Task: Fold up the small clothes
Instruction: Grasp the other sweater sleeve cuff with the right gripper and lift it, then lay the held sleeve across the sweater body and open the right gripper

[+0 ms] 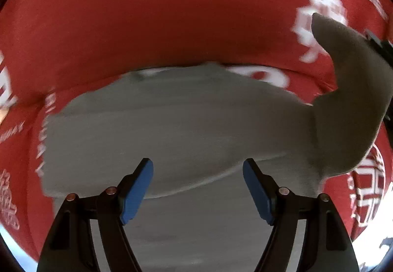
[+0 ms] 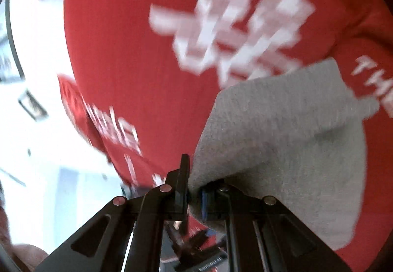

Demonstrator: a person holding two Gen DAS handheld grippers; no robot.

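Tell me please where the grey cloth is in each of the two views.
Left wrist: the grey cloth fills the centre, beyond the open left gripper; one end rises at the right edge.
Right wrist: it is lower right, its edge pinched in the shut right gripper.
Shared landmark: the red cover with white print, under the cloth in both.

red printed cloth (image 1: 172,14), bright white floor (image 2: 36,124)
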